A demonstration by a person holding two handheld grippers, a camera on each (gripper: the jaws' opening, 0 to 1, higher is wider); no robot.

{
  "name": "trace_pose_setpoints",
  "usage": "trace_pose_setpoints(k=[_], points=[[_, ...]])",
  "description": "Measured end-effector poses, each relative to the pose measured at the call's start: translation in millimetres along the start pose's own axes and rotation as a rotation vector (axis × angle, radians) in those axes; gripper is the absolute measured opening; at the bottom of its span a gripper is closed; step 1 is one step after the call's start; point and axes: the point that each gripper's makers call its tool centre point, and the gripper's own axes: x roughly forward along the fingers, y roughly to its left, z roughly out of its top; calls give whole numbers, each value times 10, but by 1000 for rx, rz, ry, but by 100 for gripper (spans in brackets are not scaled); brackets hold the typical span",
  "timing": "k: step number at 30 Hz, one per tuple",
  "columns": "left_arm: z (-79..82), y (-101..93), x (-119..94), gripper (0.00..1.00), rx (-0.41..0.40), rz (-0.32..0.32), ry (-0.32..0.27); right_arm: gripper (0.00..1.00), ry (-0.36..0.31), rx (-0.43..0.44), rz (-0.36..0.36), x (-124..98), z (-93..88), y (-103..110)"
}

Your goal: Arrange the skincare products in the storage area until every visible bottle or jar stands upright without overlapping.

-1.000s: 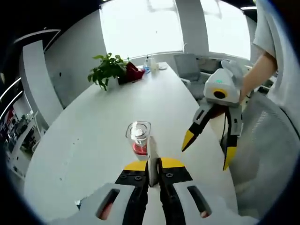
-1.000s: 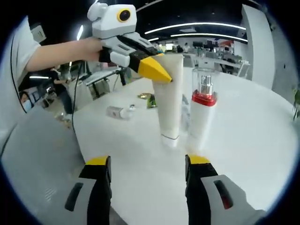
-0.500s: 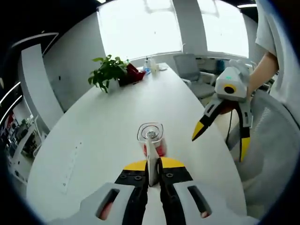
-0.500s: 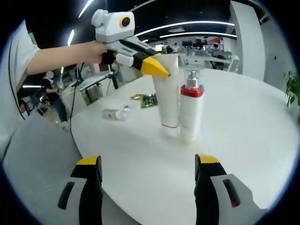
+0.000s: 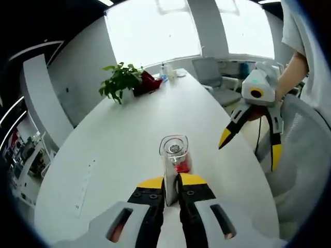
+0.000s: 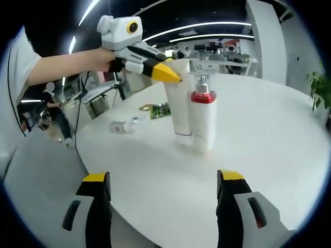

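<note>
On the white table [image 6: 269,134] two containers stand upright side by side: one white tube [image 6: 177,101] resting on its cap, and one pump bottle [image 6: 203,121] with a red collar and a clear cap, just beside it and nearly touching in the right gripper view. A third item, a small clear bottle [image 6: 124,126], lies on its side further back near the table edge, and one flat green packet [image 6: 159,109] lies close to it.

The left gripper [image 5: 171,182] has its two yellow-tipped jaws pressed together on the flat top end of the tube [image 5: 169,173], which rises edge-on between them in the left gripper view; the pump bottle [image 5: 176,154] stands right behind it. From the other side the same gripper [image 6: 166,73] reaches in from the left and pinches the tube's upper edge.

The right gripper [image 6: 163,181] hangs in front of the pair, its two jaws spread wide with nothing between them, well short of the bottle. In the left gripper view it [image 5: 248,150] hovers off the table's right edge, jaws apart, held by a person's hand [image 5: 282,90].

At the far end of the table sit one leafy potted plant [image 5: 120,81], one dark red object [image 5: 149,81] just beside it, and a few small bottles [image 5: 165,71]
</note>
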Motion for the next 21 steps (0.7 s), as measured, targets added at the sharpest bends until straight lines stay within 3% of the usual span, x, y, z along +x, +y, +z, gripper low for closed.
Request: trace_pose_setpoints(k=[8,14,17,21], points=[[-24,3,2,22,-15,-5,-1,84,3,2,2,1,0,3],[-66,30,-65,33,-56,30,11,85,-2,-6,0,-10,70,11],[-107,5,-131,43,-92,45,22,86,-9,-8,0,-12,120,21],[-202,-124,-263,47,-139,53,37,86,-12,-20,7,-8,186,66]])
